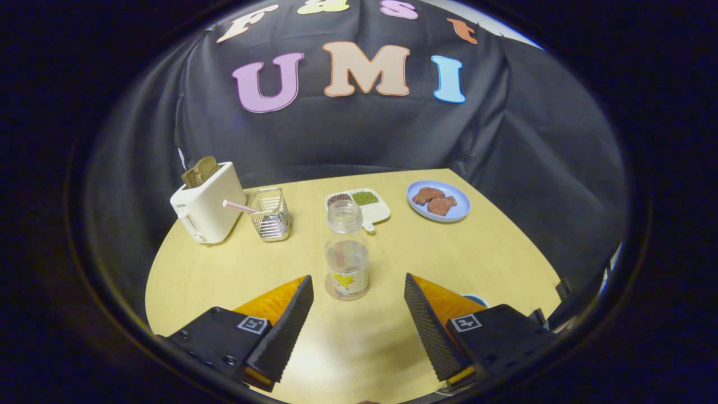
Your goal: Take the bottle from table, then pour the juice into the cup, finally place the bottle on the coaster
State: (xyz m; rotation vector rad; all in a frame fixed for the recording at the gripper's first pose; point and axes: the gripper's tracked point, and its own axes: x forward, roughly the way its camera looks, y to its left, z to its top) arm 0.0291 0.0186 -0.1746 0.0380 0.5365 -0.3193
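A clear plastic bottle [347,251] with a yellow label stands upright on a round coaster [335,293] on the yellow table [482,252]. It has no cap and holds a little liquid. My gripper [359,286] is open, its fingers spread wide to either side of the bottle's base and slightly nearer to me, touching nothing. A bit of a blue cup rim [475,299] peeks out behind the right finger.
Beyond the bottle, from left to right, are a white toaster [208,203] with bread in it, a clear holder [271,215] with a striped straw, a white two-compartment dish [362,203] of grains, and a blue plate [438,201] with brown pieces.
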